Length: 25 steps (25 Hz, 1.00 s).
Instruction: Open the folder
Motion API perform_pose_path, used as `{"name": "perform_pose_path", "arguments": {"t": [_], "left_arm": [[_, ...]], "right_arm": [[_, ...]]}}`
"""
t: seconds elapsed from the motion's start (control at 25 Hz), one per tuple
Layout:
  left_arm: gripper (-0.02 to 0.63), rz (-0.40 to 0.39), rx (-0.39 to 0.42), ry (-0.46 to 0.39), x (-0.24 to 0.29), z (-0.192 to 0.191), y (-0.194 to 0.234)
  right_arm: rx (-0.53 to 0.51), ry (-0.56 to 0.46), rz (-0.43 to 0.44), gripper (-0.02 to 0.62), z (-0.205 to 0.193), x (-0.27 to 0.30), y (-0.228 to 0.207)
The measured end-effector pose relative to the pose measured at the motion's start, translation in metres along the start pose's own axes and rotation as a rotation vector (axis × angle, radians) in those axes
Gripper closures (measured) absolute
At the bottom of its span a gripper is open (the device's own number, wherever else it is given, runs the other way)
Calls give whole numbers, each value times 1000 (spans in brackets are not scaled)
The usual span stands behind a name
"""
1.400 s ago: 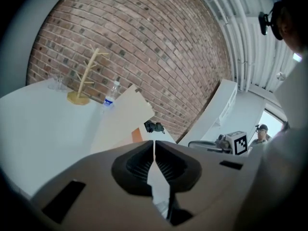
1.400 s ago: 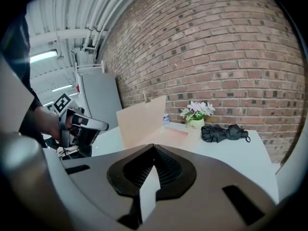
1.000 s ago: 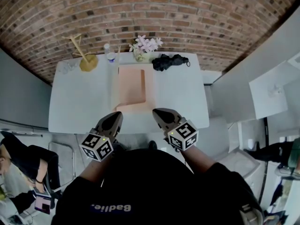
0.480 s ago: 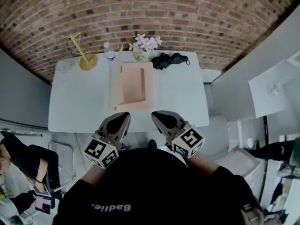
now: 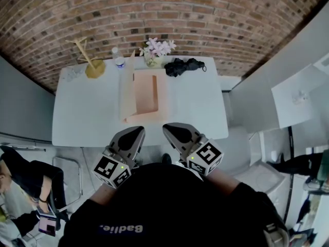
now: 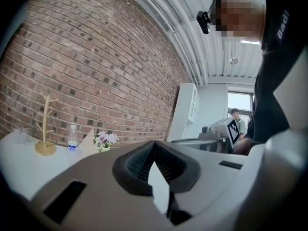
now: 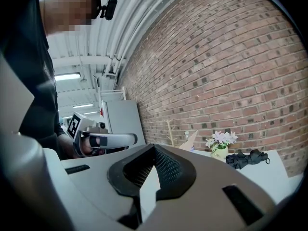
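The salmon-pink paper folder [image 5: 148, 94] lies at our twelve o'clock on the white desk [image 5: 85, 112], its cover [image 5: 127, 86] upright at its nine o'clock. Our left gripper [image 5: 135, 131] and right gripper [image 5: 170, 128] hover empty, jaws pressed together. Unsupported, that cover could flop shut.

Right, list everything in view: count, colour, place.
table: 1, white, against the brick wall
folder: 1, peach, table centre, cover standing up on its left side
wooden stand: 1, tan, far left of table
bottle: 1, clear, right of the wooden stand
flowers: 1 bunch, pink, behind the folder
bundle: 1, black, right of the flowers
left hand-held gripper: 1, grey, near table edge, shut, empty
right hand-held gripper: 1, grey, near table edge, shut, empty
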<state>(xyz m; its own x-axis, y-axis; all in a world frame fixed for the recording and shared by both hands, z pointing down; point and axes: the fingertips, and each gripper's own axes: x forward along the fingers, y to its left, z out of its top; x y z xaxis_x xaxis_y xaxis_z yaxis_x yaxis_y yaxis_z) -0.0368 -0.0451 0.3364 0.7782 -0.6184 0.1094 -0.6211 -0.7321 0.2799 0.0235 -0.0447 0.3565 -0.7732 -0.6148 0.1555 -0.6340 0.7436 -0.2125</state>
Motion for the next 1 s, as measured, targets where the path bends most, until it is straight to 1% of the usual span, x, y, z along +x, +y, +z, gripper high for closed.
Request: {"name": "perform_pose_path", "arguments": {"t": [0.28,0.8,1.0], "left_arm": [[603,-16,30,-4,0,-1,-4],[603,-25,24,2,2,-1,-5],[604,-42,20,32,2,-8,-8]], "right_arm": [[0,-11,0,568,4,0,2],[20,-9,-8,568,5,-1,0],[6,11,1,568,4,-3,-1]]}}
